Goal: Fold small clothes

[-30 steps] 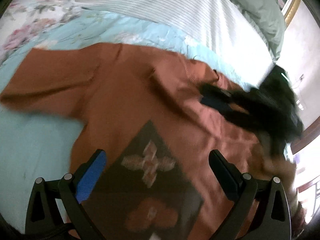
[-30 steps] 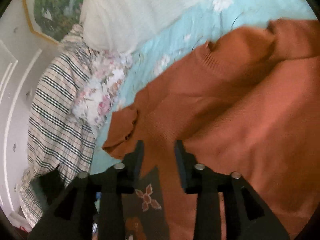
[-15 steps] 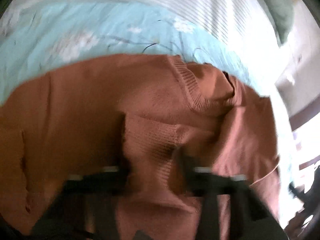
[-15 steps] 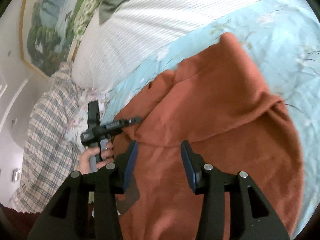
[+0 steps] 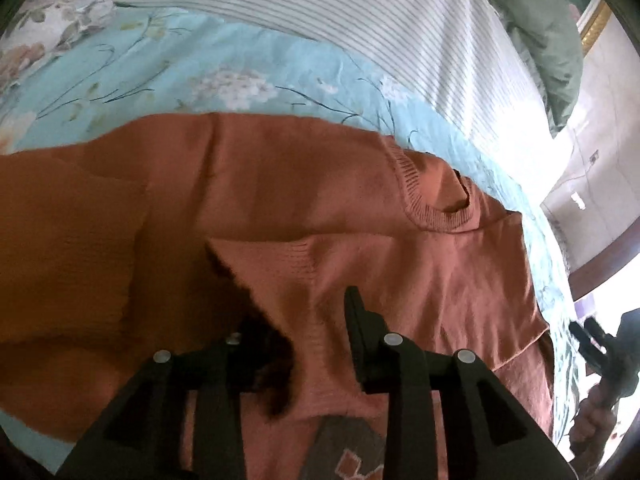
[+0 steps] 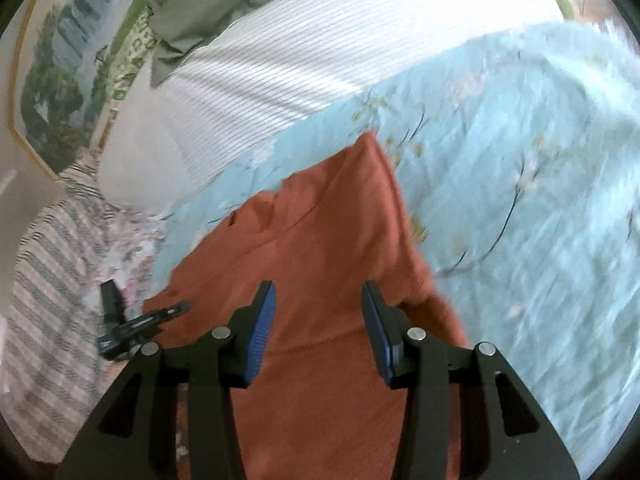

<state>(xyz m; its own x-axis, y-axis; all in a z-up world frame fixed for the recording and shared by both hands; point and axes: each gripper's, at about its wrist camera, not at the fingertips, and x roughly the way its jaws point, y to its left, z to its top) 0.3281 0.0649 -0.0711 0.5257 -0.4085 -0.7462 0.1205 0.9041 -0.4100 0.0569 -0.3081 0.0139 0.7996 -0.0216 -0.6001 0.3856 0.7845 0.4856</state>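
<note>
Left gripper [image 5: 296,320]: the jaws stood narrowly apart with a fold of the rust-orange sweater [image 5: 280,208] between them. The right finger [image 5: 356,320] lay on top of the knit; the left finger was hidden under a raised flap of fabric, so whether the cloth was actually clamped could not be told. In the right wrist view the same tool [image 6: 136,320] appeared at the sweater's left edge, its tips over the fabric.

Right gripper [image 6: 318,320]: the jaws stood wide, blue pads [image 6: 260,332] showing, with nothing between them; it hung above the sweater [image 6: 320,272]. In the left wrist view it [image 5: 600,348] showed at the far right edge, beyond the garment's side, with the person's hand [image 5: 592,420] below it.

Sweater: spread on the light-blue floral bedspread [image 5: 200,80], ribbed neckline [image 5: 436,208] toward the upper right, one part folded over the body, and a dark patterned patch [image 5: 348,452] at the lower edge.

Surroundings: a white striped quilt [image 6: 300,68] lay beyond the bedspread, a green pillow [image 6: 200,12] behind it, a checked blanket [image 6: 44,300] to the left, and a landscape painting [image 6: 60,80] on the wall.
</note>
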